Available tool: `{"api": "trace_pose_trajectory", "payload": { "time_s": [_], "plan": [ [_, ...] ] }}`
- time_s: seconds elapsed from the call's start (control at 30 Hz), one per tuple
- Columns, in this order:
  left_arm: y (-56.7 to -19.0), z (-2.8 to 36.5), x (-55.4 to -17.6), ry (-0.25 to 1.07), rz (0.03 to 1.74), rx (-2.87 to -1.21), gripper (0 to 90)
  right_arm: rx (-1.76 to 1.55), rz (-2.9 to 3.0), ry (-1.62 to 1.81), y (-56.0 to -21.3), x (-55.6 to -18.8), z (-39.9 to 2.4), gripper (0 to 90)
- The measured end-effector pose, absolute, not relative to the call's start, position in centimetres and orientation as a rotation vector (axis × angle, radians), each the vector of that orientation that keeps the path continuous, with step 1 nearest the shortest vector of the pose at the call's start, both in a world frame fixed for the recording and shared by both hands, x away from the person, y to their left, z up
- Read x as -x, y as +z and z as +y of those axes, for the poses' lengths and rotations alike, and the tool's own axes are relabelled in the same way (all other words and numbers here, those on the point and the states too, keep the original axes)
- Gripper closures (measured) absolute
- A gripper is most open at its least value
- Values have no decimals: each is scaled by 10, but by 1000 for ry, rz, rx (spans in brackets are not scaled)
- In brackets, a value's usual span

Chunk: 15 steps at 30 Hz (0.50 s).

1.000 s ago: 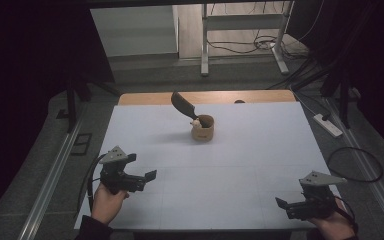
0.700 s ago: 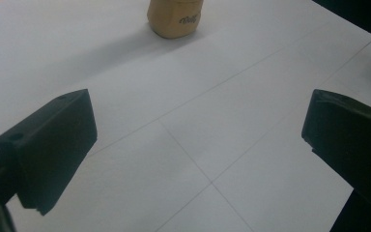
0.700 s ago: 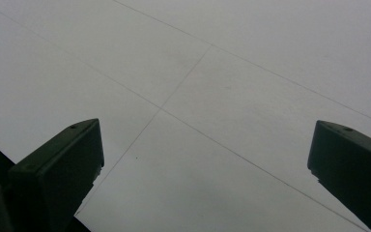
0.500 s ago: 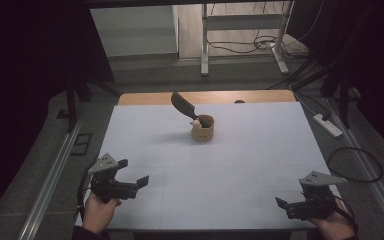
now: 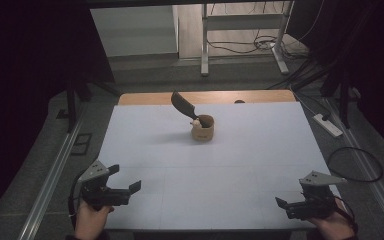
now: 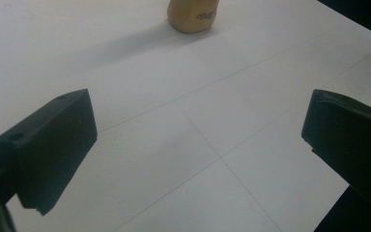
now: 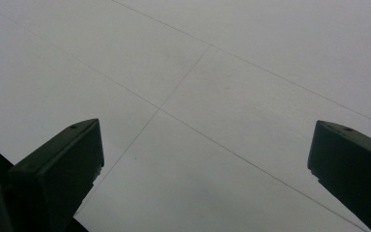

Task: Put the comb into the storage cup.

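Note:
A tan wooden cup [image 5: 202,129] stands on the white table [image 5: 260,145], a little back of the middle. A black spatula [image 5: 182,105] leans out of it to the upper left. The cup's base [image 6: 193,15] shows at the top of the left gripper view. My left gripper [image 5: 125,178] is held at the near left corner, open, with nothing between its jaws [image 6: 198,145]. At the near right corner my right gripper [image 5: 285,205] is also open and empty, its jaws wide apart over bare table [image 7: 205,164].
A strip of wooden tabletop [image 5: 145,98] shows behind the white sheet. Metal rails [image 5: 50,175] run along the left side. A power strip [image 5: 327,125] and a cable [image 5: 355,165] lie on the floor at right. A metal stand [image 5: 205,40] is behind the table.
My left gripper has drawn back toward the near left corner of the table. The right gripper, the cup and the spatula have stayed put.

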<state>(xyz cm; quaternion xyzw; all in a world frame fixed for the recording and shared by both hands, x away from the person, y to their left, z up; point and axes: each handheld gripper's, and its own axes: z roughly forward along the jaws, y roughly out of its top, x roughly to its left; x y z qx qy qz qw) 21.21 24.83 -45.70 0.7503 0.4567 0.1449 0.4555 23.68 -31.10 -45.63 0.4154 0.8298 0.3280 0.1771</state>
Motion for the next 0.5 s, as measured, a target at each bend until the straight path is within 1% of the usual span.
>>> {"api": "trace_pose_trajectory", "payload": {
  "time_s": [0.5],
  "plan": [
    [-459,254,-196,387,1150,-1846,0,-1176,2346,926,-456,-237,-311,0]
  ]
}}
